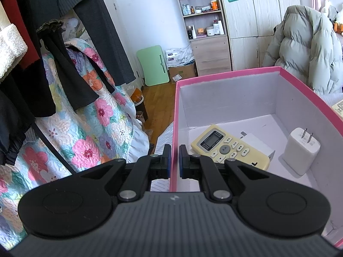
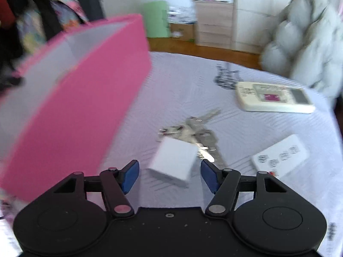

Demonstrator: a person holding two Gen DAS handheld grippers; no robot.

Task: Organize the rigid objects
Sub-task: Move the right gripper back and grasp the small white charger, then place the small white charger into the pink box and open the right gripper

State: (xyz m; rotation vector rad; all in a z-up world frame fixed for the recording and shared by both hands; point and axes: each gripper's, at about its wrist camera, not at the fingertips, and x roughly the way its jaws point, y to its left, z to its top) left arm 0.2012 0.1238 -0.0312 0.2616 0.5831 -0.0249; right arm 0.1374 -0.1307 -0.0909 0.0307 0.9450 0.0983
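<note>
My left gripper is shut on the left wall of a pink box with a white inside. In the box lie a yellow remote and a white plug charger. In the right wrist view the pink box stands to the left. My right gripper is open, its blue pads on either side of a white charger block on the bed. A bunch of keys lies just beyond the block.
A white remote lies at the far right of the white bedspread. A white card lies to the right of my right gripper. A grey puffer coat, hanging clothes and a floral quilt surround the bed.
</note>
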